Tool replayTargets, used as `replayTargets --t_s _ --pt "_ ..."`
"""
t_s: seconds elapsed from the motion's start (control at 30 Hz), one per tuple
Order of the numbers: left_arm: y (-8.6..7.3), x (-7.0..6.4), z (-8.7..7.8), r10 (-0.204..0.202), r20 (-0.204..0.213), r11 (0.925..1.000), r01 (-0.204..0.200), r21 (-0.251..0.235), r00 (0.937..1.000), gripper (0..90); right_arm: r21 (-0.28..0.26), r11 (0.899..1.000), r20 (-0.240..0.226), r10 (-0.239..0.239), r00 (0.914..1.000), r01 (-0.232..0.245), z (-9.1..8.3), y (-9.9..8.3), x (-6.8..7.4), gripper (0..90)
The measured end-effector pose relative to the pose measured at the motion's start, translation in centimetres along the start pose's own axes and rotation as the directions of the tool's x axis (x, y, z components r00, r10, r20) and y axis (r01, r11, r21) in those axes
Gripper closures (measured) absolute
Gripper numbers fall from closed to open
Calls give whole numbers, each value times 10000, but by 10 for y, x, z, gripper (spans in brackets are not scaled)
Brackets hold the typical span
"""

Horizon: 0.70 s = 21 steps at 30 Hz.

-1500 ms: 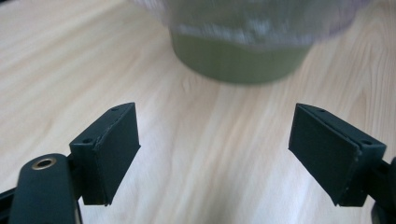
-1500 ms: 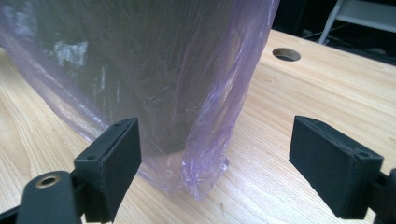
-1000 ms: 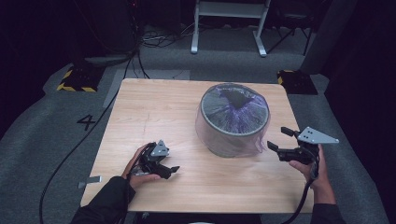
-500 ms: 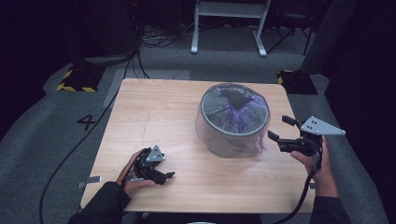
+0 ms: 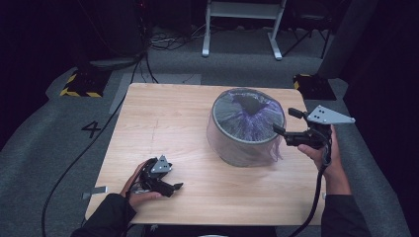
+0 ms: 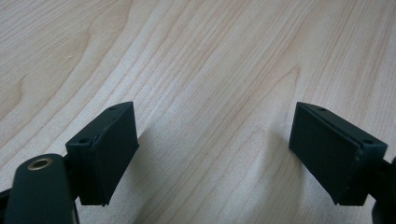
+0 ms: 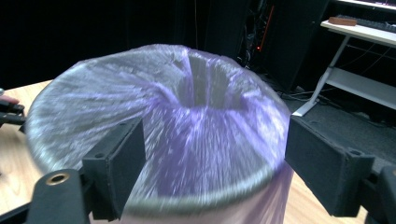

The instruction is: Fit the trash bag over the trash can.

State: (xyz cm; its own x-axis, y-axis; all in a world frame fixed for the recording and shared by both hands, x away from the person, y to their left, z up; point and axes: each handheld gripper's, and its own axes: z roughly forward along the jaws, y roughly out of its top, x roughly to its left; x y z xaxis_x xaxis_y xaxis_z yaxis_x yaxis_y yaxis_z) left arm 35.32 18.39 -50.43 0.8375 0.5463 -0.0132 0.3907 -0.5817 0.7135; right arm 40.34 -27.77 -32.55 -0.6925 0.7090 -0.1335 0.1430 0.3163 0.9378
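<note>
The left tool (image 5: pixel 173 186) rests low on the bench (image 5: pixel 168 123) near its front edge, jaws spread wide over bare wood. Right of centre stands the round bin (image 5: pixel 244 129) lined with a purple bag (image 7: pixel 187 140). The right tool (image 5: pixel 284 122) hovers just beside its rim, jaws apart and holding nothing.

Light falls from above onto the desk (image 5: pixel 197 123), which shows bright and pale against a dark room; the far corners sink almost to black. The high view is soft and a little grainy. In the left gripper view the wood grain is crisp, each jaw casting a soft shadow beside it. In the right gripper view the bin (image 7: pixel 159 140) smears with motion blur, its purple liner (image 7: pixel 196 154) streaky, and the background is dim.
</note>
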Motion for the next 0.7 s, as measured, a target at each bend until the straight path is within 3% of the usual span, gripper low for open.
replayTargets --t_s 0.33,0.7 --pt "0 1 0 34 2 10000 -34 23 10000 146 388 9992 0 28 10000 -28 22 12 -2 201" --pt "0 1 0 48 27 10000 -48 25 10000 146 1146 9934 -269 115 9996 -83 60 24 0 209"
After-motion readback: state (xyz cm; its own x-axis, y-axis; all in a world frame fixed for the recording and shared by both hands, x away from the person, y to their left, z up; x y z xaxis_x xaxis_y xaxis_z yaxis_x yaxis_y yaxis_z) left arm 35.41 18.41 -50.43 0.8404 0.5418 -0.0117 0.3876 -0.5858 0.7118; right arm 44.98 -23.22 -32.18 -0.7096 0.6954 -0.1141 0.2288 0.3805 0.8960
